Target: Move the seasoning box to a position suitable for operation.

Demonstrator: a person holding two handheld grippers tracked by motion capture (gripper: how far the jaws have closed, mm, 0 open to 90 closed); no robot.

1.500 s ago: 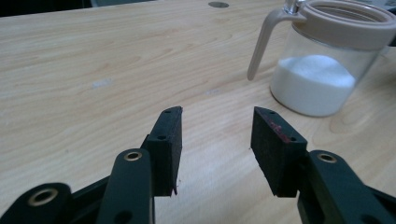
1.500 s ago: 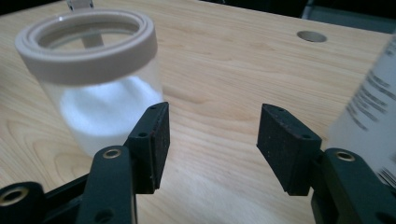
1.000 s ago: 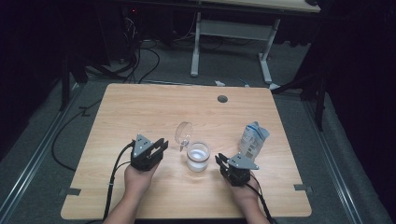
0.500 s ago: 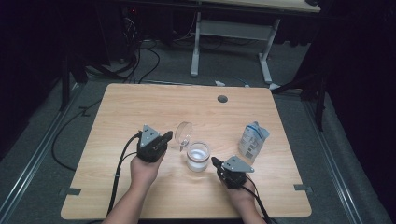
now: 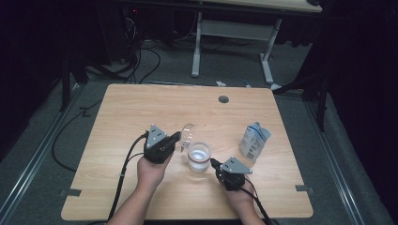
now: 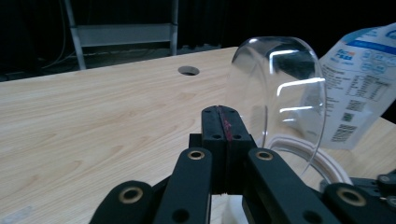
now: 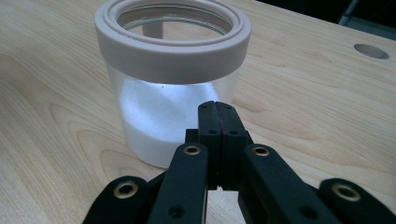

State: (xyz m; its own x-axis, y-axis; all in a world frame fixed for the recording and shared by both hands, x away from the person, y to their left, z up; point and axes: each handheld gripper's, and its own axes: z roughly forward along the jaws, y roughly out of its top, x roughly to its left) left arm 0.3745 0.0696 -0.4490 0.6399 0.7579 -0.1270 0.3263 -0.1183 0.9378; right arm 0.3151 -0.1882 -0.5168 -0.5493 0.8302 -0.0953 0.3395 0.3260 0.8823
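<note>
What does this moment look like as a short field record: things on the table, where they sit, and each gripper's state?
surface: wooden table with a round hole near its far edge
jar: clear jar with a pale rim, white powder in its lower part, upright, mid-table
lid: clear domed lid, tipped up behind the jar's rim
pouch: white and blue pouch, upright, right of the jar
left gripper: shut, nothing between the jaws, beside the lid
right gripper: shut, nothing held, pointing at the jar

— What do you have around you?
— You sit at a light wooden table (image 5: 141, 108) with a round hole (image 5: 223, 99) near its far edge, on grey carpet (image 5: 56, 140).
— And behind it?
— A second desk on a white frame (image 5: 230, 33), black cables (image 5: 141, 56) on the floor, darkness beyond.
</note>
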